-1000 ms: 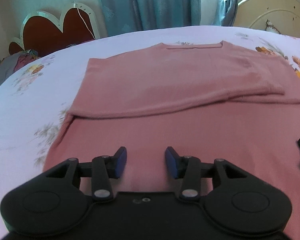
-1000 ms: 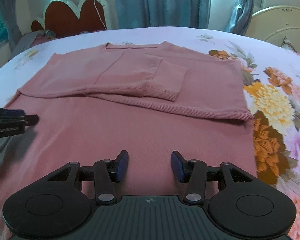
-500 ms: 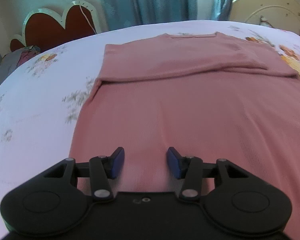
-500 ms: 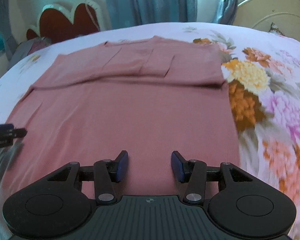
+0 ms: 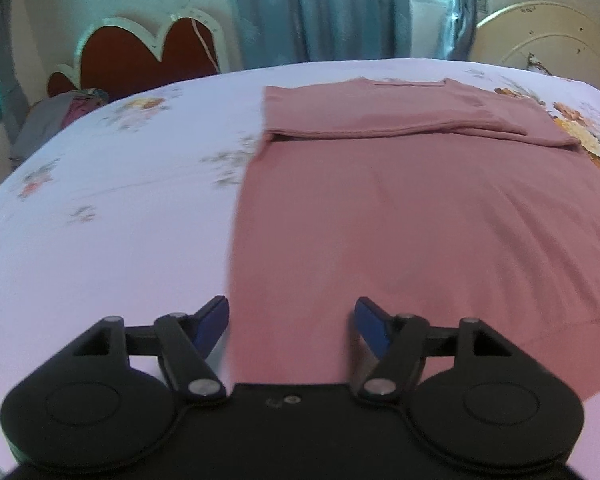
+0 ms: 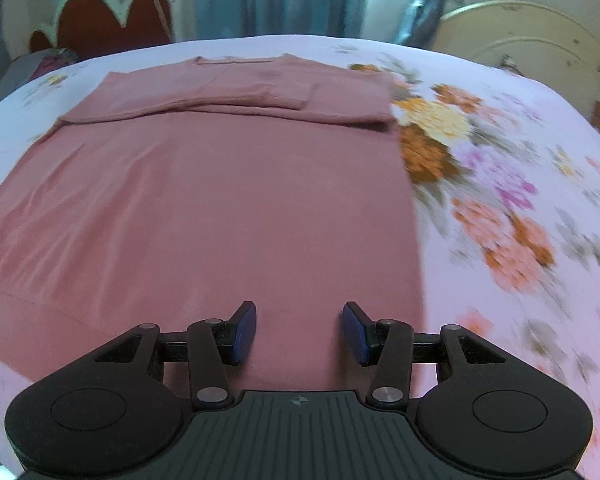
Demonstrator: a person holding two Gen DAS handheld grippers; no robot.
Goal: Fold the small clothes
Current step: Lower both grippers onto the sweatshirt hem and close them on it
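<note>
1. Left wrist view: the left gripper (image 5: pixel 292 322) is seen low over the near left corner of the pink sweater (image 5: pixel 400 208), which lies flat on the flowered bed sheet (image 5: pixel 100 208). Its jaws have just been opening and stand wide apart; the garment's left edge runs between them, but neither pad presses on it.
2. In the same view the sleeves are seen folded across the chest, the neckline at the far end and the hem (image 5: pixel 540 326) nearest the camera. The long axis is judged to run from hem to neckline, straight away from the gripper.
3. The step in hand is judged to be the taking of the hem corners for a fold up toward the neckline. It would be done well if the left corner were pinched through both layers, close to the hem and the side edge.
4. Right wrist view: the right gripper (image 6: pixel 299 332) hovers over the near right part of the sweater (image 6: pixel 220 208), its jaws partly apart and nothing clamped. The right side edge lies just right of its right pad.
5. Here too the neckline points away and the hem lies near. Both corners should be lifted together and kept level, so that the fold stays square across the long axis and the tucked sleeves are not disturbed.
</note>
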